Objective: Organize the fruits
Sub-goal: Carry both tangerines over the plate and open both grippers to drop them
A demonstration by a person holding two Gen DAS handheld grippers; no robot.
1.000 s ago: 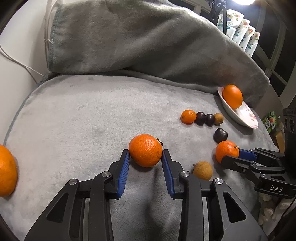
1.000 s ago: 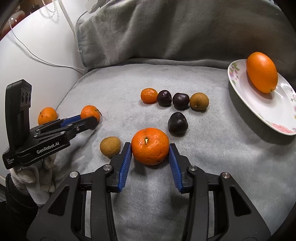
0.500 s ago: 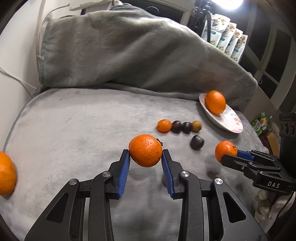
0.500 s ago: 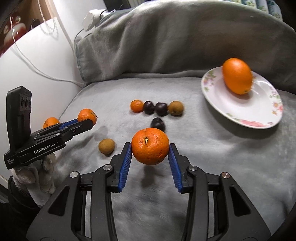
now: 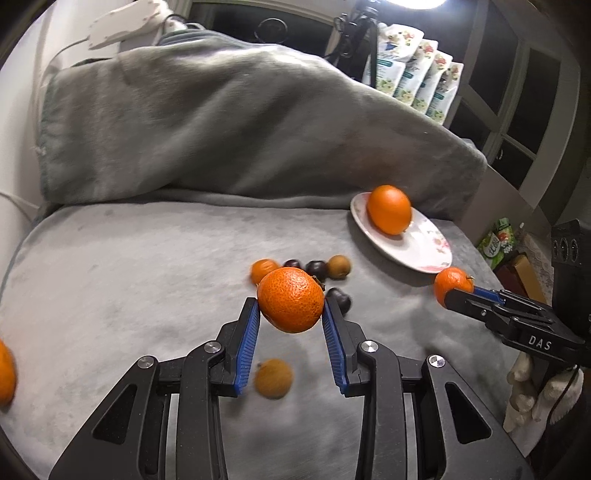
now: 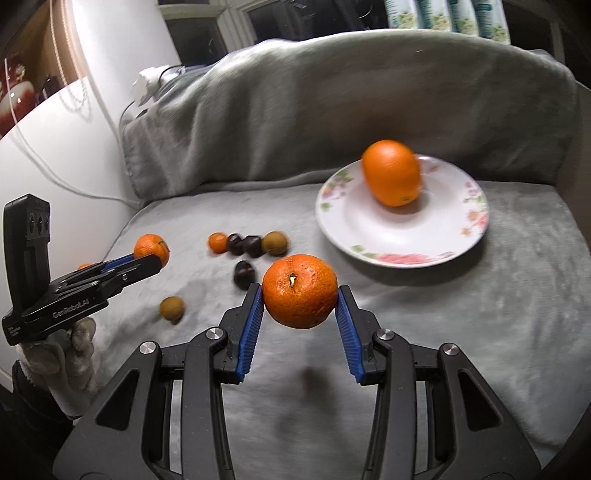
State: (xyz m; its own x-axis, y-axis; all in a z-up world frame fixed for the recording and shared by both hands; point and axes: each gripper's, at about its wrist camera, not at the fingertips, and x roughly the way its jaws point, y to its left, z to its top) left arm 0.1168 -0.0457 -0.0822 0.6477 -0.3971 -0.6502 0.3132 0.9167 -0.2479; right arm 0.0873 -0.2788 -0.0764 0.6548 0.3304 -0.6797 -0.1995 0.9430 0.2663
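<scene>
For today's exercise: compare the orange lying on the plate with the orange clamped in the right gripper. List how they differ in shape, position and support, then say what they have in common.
Shape: the orange on the plate is elongated, egg-like; the orange in the right gripper is round, its stem scar facing the camera.
Support: the first rests on the flowered plate; the second is pinched between blue pads, clear of the grey blanket, above its shadow.
Position: the first lies farther back.
Shared: both are bright orange citrus with pebbled skin.

Grey fleece blanket (image 5: pixel 155 266): spread flat over the seat and heaped up against the back. White power strip (image 5: pixel 122 22): upper left, on top of the heap, white cable (image 6: pixel 66 184) trailing along the wall. 4 floral-printed white pouches (image 5: pixel 413 74): upright in a row behind the heap. Green packet (image 5: pixel 496 242): far right.
</scene>
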